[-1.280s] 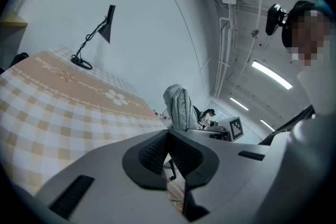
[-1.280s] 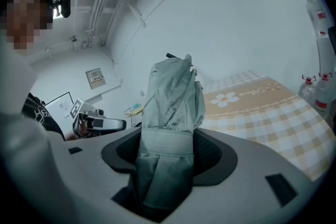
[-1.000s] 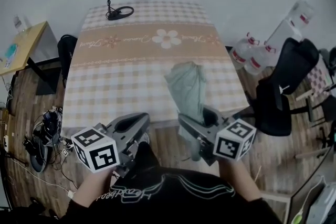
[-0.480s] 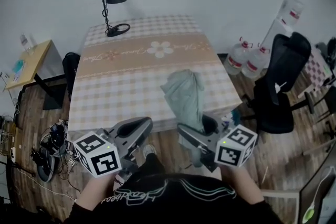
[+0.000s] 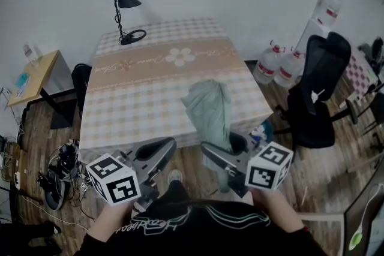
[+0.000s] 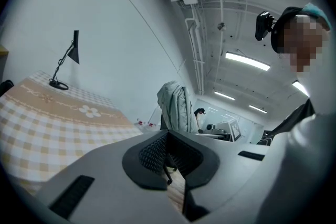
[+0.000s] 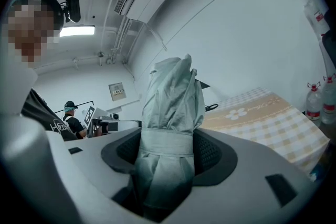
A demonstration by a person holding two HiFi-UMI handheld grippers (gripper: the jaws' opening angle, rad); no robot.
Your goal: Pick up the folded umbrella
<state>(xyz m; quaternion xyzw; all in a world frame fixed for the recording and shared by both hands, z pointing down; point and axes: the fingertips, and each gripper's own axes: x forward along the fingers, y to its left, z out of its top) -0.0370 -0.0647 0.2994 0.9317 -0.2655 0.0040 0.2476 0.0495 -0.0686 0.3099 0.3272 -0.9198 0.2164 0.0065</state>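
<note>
Folded pale-green fabric umbrella (image 7: 170,113) is clamped in the right hand-held gripper (image 5: 224,148). The jaws press on its strapped middle from both sides, and the crumpled end sticks out well ahead of the jaw tips. The left hand-held gripper (image 5: 153,153) is just beside the right one. Its jaws are together at the tips, with nothing between them. Ahead of both hand-held grippers stands the table (image 5: 138,99) with a beige checked cloth.

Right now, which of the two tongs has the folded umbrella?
The right tongs: they are clamped around the pale green folded umbrella at its strap. The left tongs have nothing between them.
</note>
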